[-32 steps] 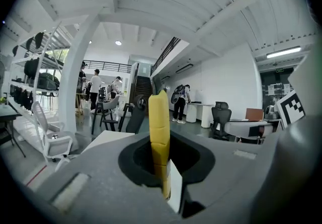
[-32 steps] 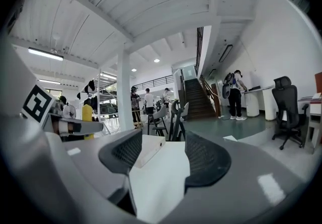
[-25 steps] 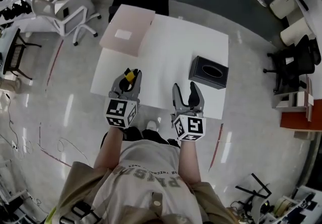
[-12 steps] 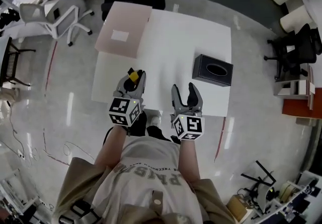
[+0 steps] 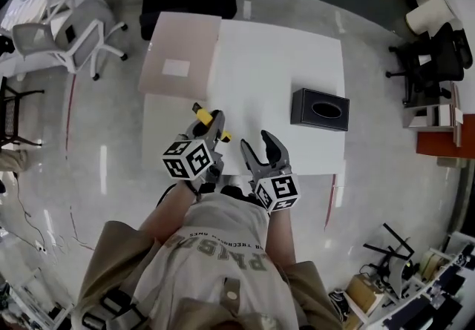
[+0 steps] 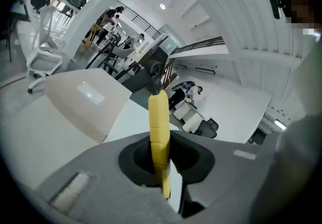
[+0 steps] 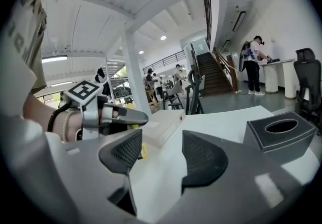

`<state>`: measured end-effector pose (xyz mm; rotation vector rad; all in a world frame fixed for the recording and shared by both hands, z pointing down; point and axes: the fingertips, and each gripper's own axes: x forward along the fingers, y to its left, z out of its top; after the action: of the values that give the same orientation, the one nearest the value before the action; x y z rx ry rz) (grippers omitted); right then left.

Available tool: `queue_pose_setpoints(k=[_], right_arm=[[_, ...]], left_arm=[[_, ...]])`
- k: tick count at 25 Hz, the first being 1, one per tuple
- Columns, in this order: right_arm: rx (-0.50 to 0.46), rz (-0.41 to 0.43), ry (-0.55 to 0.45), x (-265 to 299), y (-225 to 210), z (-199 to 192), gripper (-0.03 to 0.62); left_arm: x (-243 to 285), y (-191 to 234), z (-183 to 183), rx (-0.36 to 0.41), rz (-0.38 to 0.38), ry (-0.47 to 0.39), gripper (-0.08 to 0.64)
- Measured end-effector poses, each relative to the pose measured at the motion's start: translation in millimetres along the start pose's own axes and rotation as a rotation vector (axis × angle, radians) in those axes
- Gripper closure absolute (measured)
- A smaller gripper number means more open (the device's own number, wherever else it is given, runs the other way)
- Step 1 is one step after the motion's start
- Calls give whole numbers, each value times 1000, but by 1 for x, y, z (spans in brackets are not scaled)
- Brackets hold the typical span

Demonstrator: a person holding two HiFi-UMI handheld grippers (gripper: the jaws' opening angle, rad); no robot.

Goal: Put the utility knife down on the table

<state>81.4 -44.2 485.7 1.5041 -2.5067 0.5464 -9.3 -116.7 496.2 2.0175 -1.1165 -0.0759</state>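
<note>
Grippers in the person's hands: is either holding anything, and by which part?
The left gripper holds the yellow utility knife around its middle; the right gripper is empty.

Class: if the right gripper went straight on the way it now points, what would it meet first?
Probably the white table top: the right gripper, jaws open and empty, tilts slightly down toward it. The flat beige box lies further along that line; depth is hard to judge.

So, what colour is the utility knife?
The utility knife is yellow, clearest in the left gripper view.
</note>
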Motion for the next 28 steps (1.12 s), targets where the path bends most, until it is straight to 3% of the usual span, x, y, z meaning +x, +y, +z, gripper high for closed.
queue_pose_setpoints(k=[6,12,18,28], right_arm=[[-45,52,107,17,20,-27,347],[-184,125,222,24,32,-47,347],[-318,242,327,27,27,-61,347],[-374,441,440,13,3,-74,348]], left_arm=[[11,6,-14,-89,-49,67,526],[18,2,-34,-161,-62,105,526],[28,-6,-43,-255,-54,86,526],[42,-17,-70,-402,-24,47,526]])
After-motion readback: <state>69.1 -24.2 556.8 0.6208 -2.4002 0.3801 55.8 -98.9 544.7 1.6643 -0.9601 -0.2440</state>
